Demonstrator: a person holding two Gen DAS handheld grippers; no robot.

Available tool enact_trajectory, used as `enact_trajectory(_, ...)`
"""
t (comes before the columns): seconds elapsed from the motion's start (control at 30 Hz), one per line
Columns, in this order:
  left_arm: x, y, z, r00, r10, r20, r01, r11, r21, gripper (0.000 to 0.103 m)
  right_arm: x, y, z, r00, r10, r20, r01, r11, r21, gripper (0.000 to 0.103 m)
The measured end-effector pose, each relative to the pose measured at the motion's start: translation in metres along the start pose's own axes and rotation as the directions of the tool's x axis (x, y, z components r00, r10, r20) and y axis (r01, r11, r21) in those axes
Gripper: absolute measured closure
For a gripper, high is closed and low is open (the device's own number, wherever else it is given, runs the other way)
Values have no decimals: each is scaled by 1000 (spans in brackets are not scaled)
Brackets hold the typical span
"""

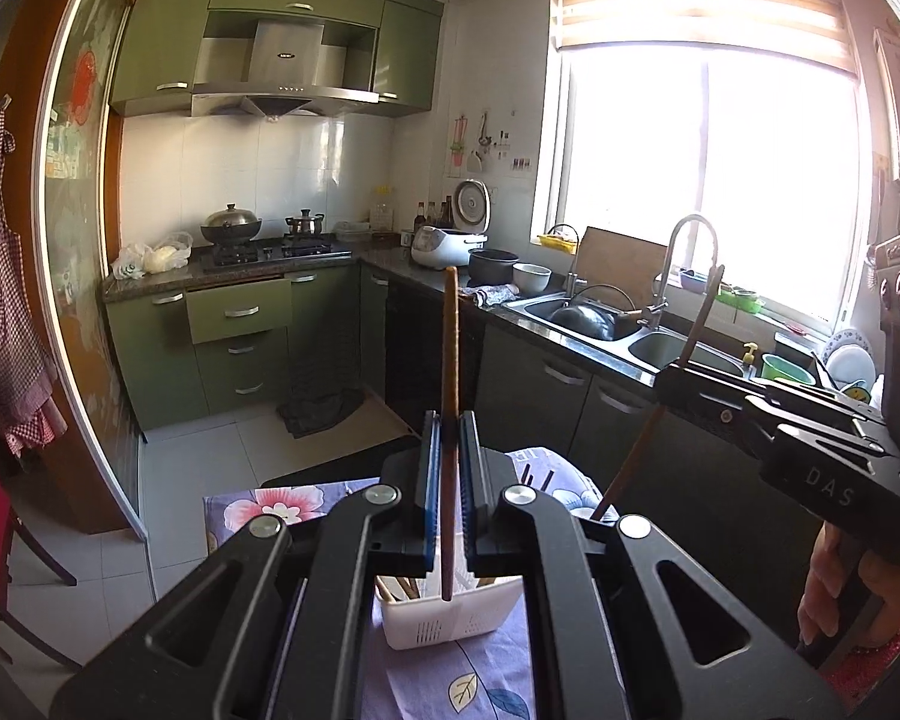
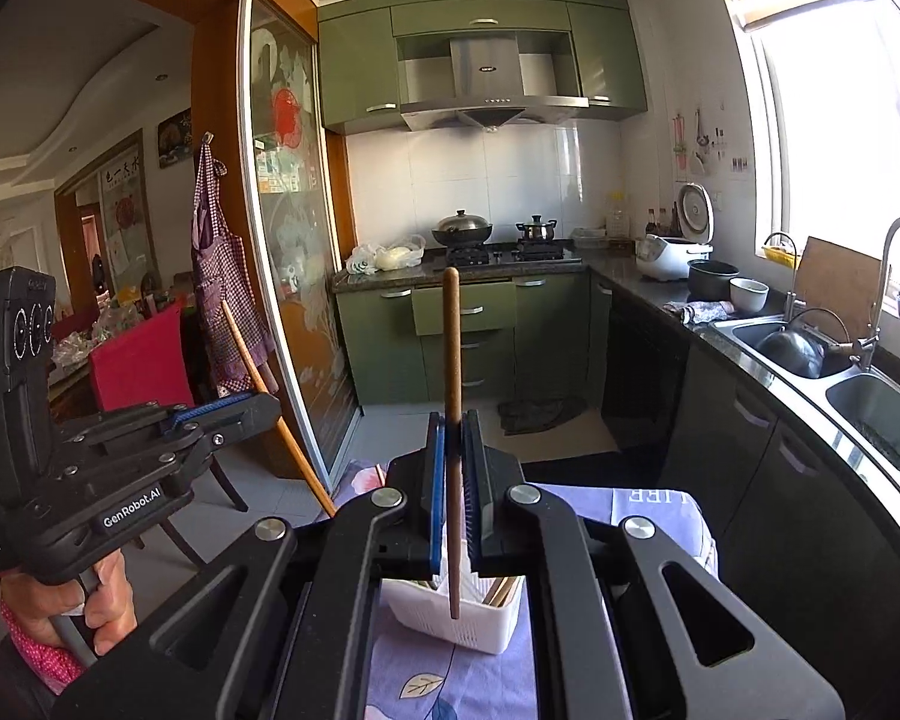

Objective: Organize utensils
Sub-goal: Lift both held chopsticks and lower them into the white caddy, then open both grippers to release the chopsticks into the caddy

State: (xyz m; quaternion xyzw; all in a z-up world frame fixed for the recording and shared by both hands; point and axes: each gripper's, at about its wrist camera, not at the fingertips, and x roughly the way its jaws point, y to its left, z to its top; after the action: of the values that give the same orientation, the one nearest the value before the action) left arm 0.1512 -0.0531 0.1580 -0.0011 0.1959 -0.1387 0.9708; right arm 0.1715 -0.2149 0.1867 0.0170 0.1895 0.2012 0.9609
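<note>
My left gripper (image 1: 448, 423) is shut on a brown wooden chopstick (image 1: 450, 348) that stands upright, its lower tip above a white slotted utensil holder (image 1: 450, 618). My right gripper (image 2: 453, 423) is shut on another brown chopstick (image 2: 452, 348), also upright, with its tip over the same white holder (image 2: 462, 618). Several chopsticks stand in the holder. The right gripper shows in the left wrist view (image 1: 669, 381) at the right, holding its chopstick (image 1: 699, 324). The left gripper shows in the right wrist view (image 2: 270, 405) at the left with its chopstick (image 2: 270, 396).
The holder stands on a purple floral cloth (image 2: 420, 684) over a small table. Green kitchen cabinets (image 1: 240, 312), a stove with pots (image 1: 258, 240), a double sink (image 1: 600, 318) and a window lie beyond. A red chair (image 2: 141, 360) stands at the left.
</note>
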Motion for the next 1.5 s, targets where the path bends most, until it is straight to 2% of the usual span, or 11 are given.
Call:
enact_trajectory(0.13,30,1,-3,999,27,-22,-26,1000,14,97,33,-11,10,1000,-2,-11,2,1000,15,96)
enact_trajectory(0.27,59,8,-17,996,29,-79,-29,1000,5,97,69,-28,3,999,-2,-52,4,999,51,96)
enact_trajectory(0.53,102,18,-50,983,41,-180,-43,999,-9,97,135,-46,-49,984,11,-180,5,996,90,96)
enact_trajectory(0.7,120,21,-73,973,45,-225,-50,999,-15,97,158,-46,-91,968,20,-250,3,996,92,96)
enact_trajectory(0.8,124,22,-82,970,39,-240,-46,999,-24,84,165,-45,-109,960,27,-278,-1,996,92,96)
enact_trajectory(0.87,123,22,-85,972,40,-232,-47,998,-28,64,166,-43,-117,958,19,-285,6,996,85,96)
enact_trajectory(1.13,100,15,-85,984,51,-169,-56,998,-22,36,136,-45,-118,969,4,-249,19,996,91,95)
enact_trajectory(1.2,88,13,-81,989,59,-139,-63,998,-21,28,120,-44,-115,975,-1,-224,21,996,88,81)
enact_trajectory(1.27,71,12,-79,992,68,-103,-71,997,-24,14,102,-43,-114,981,-12,-195,29,996,82,71)
enact_trajectory(1.37,47,11,-80,995,79,-63,-80,997,-19,7,71,-40,-117,987,-30,-160,42,996,75,52)
enact_trajectory(1.5,19,11,-93,995,81,-57,-83,996,-31,7,26,-37,-132,992,-83,-94,89,994,59,21)
